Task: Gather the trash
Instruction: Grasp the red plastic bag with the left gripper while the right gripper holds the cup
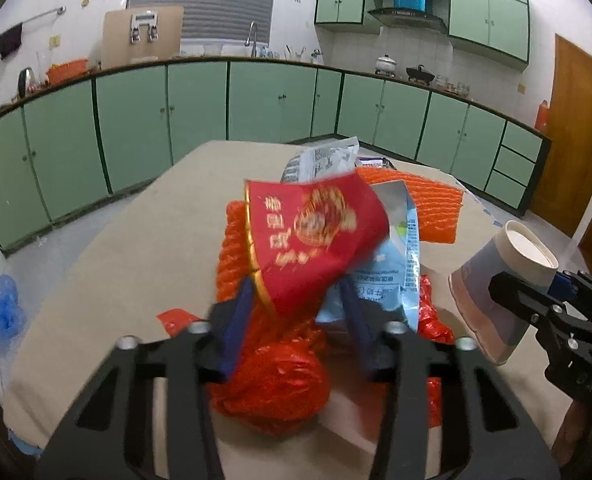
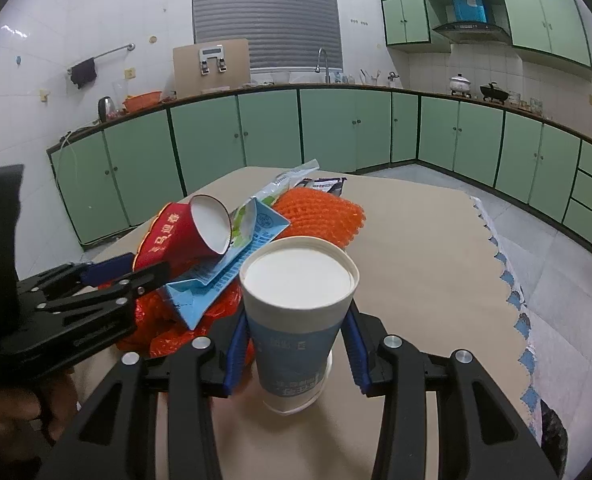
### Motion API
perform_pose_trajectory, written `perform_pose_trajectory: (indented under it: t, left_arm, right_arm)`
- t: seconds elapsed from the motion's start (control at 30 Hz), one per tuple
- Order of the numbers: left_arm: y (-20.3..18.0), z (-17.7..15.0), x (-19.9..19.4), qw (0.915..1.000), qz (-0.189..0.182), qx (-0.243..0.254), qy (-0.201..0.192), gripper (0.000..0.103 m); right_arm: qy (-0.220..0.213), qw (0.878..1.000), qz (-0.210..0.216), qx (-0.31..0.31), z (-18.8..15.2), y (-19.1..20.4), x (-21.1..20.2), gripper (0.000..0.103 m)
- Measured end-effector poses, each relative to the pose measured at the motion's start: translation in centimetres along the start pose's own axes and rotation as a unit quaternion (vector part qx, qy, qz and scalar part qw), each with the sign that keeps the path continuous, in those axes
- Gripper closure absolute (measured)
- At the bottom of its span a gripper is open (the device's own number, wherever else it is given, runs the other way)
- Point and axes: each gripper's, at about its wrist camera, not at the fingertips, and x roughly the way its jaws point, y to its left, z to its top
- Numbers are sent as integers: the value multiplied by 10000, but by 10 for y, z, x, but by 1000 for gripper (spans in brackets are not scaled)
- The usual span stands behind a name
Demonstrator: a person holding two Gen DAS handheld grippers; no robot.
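A red paper cup (image 1: 316, 240) with gold print lies tipped on the pile, its white mouth toward two o'clock. Under it sits a pale blue wrapper (image 2: 232, 264), crumpled red foil (image 1: 272, 384) and orange mesh (image 2: 320, 212) at twelve. At five o'clock of the pile a blue-and-white paper cup (image 2: 296, 320) stands upright, nested in another.

Both hand-held grippers (image 1: 296, 312) (image 2: 292, 344) part-closed, pitched downward
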Motion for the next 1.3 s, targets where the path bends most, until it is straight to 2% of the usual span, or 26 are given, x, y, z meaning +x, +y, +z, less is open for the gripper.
perform_pose_trajectory:
  t: [0.03, 0.07, 0.3, 0.43, 0.5, 0.53, 0.57, 0.6, 0.63, 0.7, 0.8, 0.83, 0.87, 0.9, 0.97, 1.1, 1.3]
  left_arm:
    - [0, 1, -1, 10000, -19, -7, 13, 91]
    - [0, 1, -2, 10000, -56, -7, 24, 103]
    - [-8, 7, -13, 9997, -203, 23, -114, 103]
    - [-4, 7, -24, 9997, -143, -2, -180, 103]
    - [-2, 1, -32, 9998, 38, 69, -205, 101]
    - [-1, -4, -38, 9995, 149, 68, -259, 97]
    - [-1, -8, -43, 9993, 243, 30, -265, 76]
    - [-1, -12, -48, 9986, 399, -5, -342, 47]
    - [-1, -14, -54, 9972, 566, -25, -484, 39]
    - [-3, -19, -60, 9958, 660, 24, -632, 31]
    - [-11, -25, -51, 9968, 633, 262, -419, 31]
    - [-12, -26, -46, 9969, 634, 335, -334, 32]
    - [-12, -26, -38, 9968, 662, 377, -226, 41]
    - [-10, -29, -33, 9970, 665, 384, -128, 56]
    - [-7, -31, -24, 9971, 653, 381, 66, 74]
    - [-3, -26, -32, 9977, 613, 303, -34, 86]
    - [-7, -14, -70, 9975, 593, 170, -355, 93]
  right_arm:
    - [-8, 10000, -8, -15, 1, 0, -1, 61]
    - [-10, 10000, -12, -17, 1, -1, -3, 61]
    - [-56, 10000, -54, -33, 3, 1, -13, 61]
    - [-111, 9999, -54, -28, 6, 1, -19, 61]
    - [-140, 9999, -50, -3, 7, 0, -22, 61]
    - [-149, 9999, -46, 16, 8, 0, -23, 61]
    - [-161, 9999, -42, 46, 8, -1, -23, 61]
    - [-164, 9998, -32, 67, 8, -1, -23, 61]
    - [-159, 9998, -20, 80, 8, -1, -23, 61]
    - [-167, 9998, 6, 74, 8, -1, -23, 61]
    - [-210, 9998, 43, 52, 9, 2, -26, 61]
    - [-219, 9997, 42, 53, 9, 2, -27, 61]
    - [-226, 9997, 38, 61, 9, 2, -27, 61]
    - [-233, 9997, 29, 69, 10, 2, -29, 61]
    - [-248, 9997, -1, 73, 10, 0, -31, 61]
    - [-266, 9996, -52, 88, 11, -3, -36, 61]
    - [-417, 9991, -78, 93, 17, -7, -56, 61]
